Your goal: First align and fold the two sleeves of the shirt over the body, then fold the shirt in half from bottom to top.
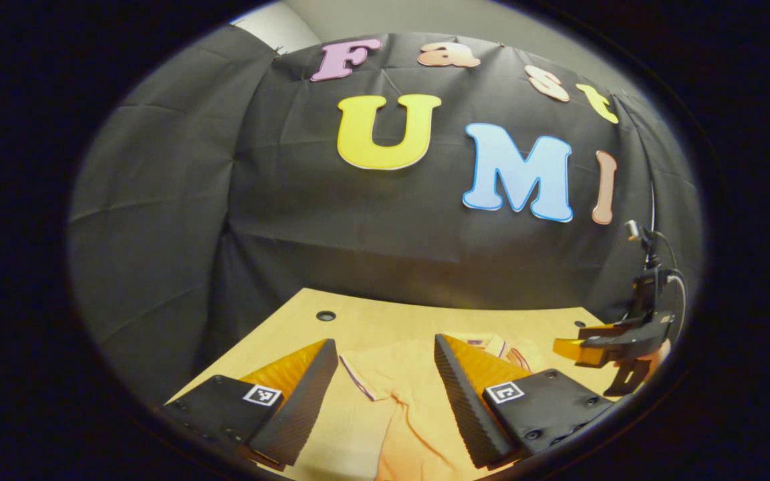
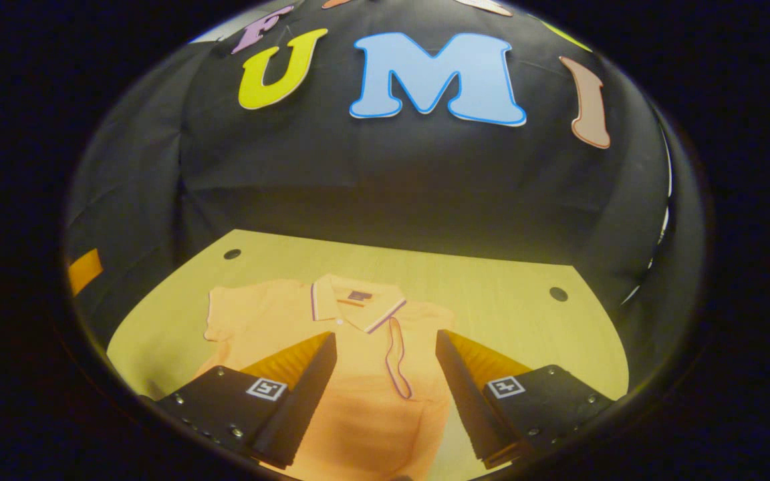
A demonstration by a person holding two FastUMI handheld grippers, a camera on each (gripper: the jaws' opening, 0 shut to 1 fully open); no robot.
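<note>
1. Right gripper (image 2: 385,374), nearest item in the right gripper view: fingers spread wide, nothing between them, hanging above the shirt's chest with no visible contact.
2. Left gripper (image 1: 385,381), nearest item in the left gripper view: fingers likewise spread wide and holding nothing, poised over the shirt's left side. The right gripper also appears in this view, at the far right edge, held by a hand.
3. Pale orange short-sleeved polo shirt with striped-trim collar (image 2: 358,374): lies face up on the counter, collar toward the booth wall. One sleeve (image 2: 234,310) lies spread outward; on the other side a trimmed edge (image 2: 395,361) runs down the chest, apparently a sleeve laid over the body, though this cannot be confirmed.
4. Light wood-grain counter (image 2: 525,300): carries the shirt; two round holes near its far edge.
5. Risks, as judged: thin knit may bunch or drag if pinched through both layers, skewing the fold; a grip away from the sleeve's hem would leave the sleeves uneven.
</note>
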